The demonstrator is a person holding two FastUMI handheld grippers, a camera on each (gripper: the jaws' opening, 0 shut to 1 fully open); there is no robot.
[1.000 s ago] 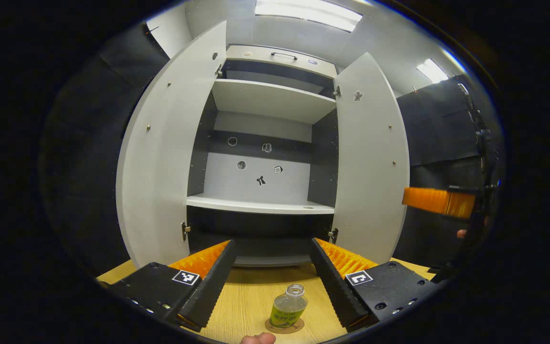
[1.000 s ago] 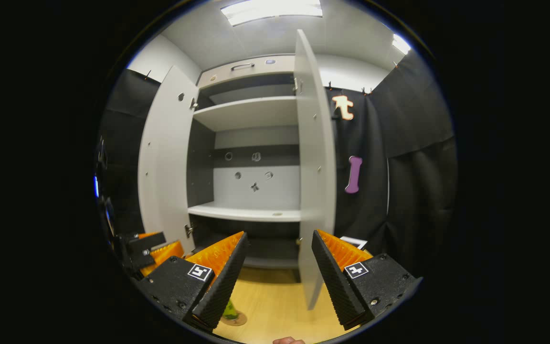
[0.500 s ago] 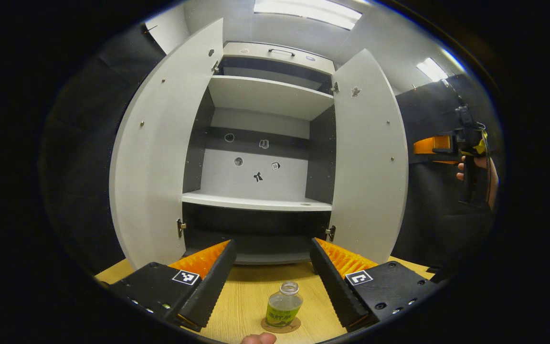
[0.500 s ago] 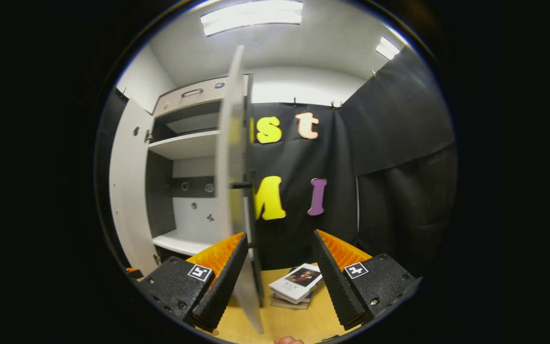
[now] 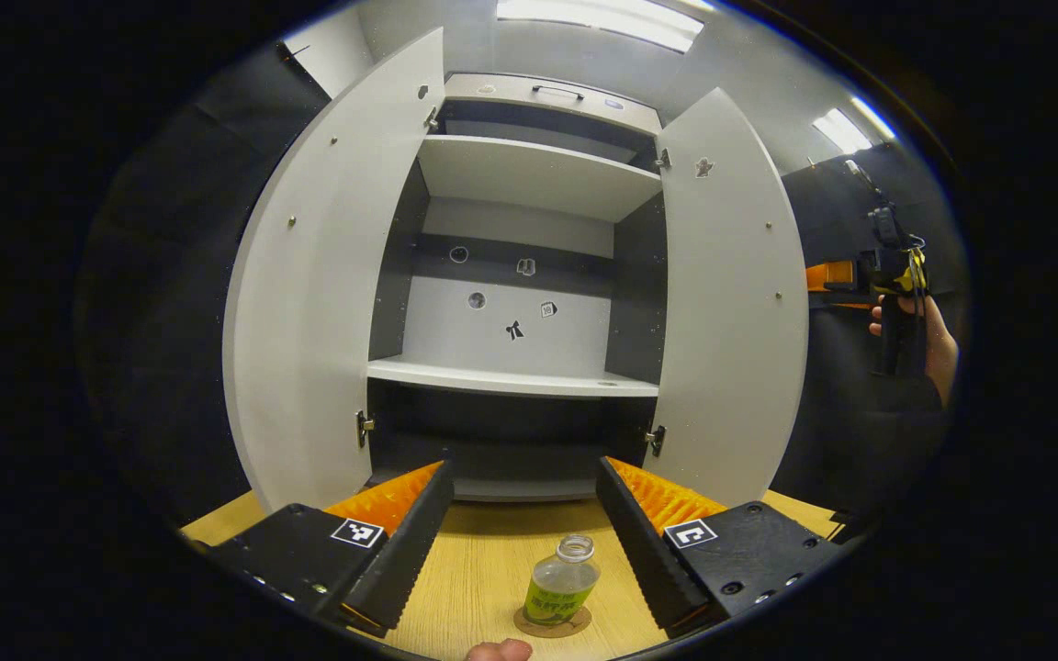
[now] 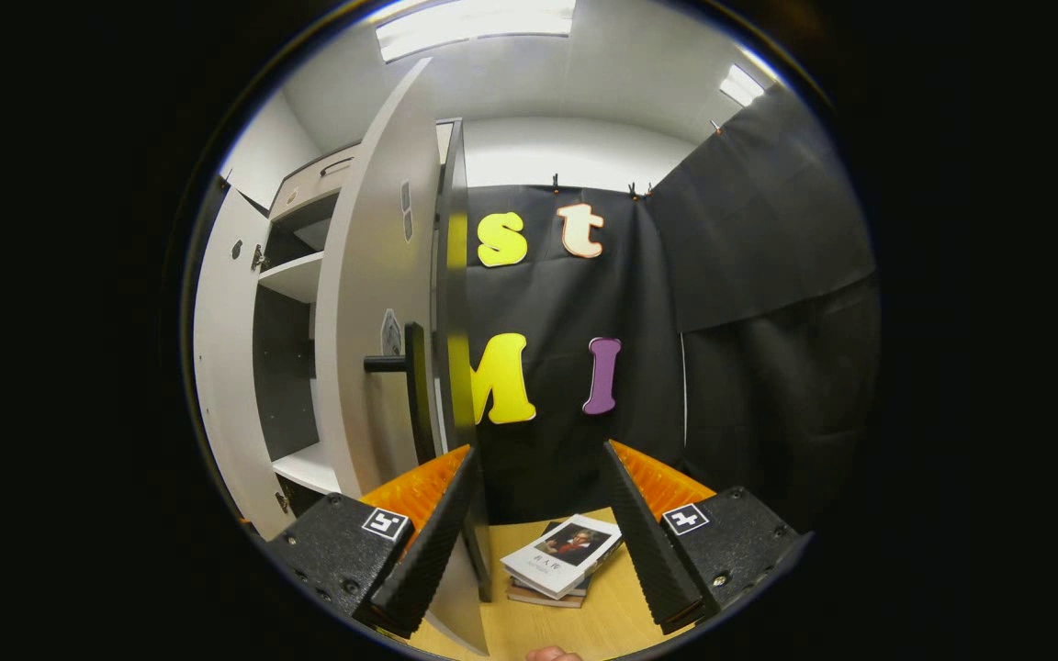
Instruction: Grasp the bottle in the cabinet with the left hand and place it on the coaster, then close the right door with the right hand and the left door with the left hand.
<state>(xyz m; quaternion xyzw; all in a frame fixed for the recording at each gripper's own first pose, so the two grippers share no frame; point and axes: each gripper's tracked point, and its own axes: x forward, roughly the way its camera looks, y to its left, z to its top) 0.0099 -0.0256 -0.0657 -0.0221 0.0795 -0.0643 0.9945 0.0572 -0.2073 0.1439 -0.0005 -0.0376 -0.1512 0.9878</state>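
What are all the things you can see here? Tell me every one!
Bottle: 1, clear with green label, no cap, standing on the coaster.
Coaster: 1, brown, on the table.
Table: 1, light wood.
Cabinet: 1, grey, shelves bare.
Left door: 1, grey, open.
Right door: 1, grey, open, black handle.
Books: small stack, on the table.
Left gripper: 1, black and orange, open above the bottle.
Right gripper: 1, black and orange, open beside the right door.

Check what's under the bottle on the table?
The bottle stands on a round brown coaster on the wooden table. Only the coaster's rim shows; its centre is covered by the bottle.
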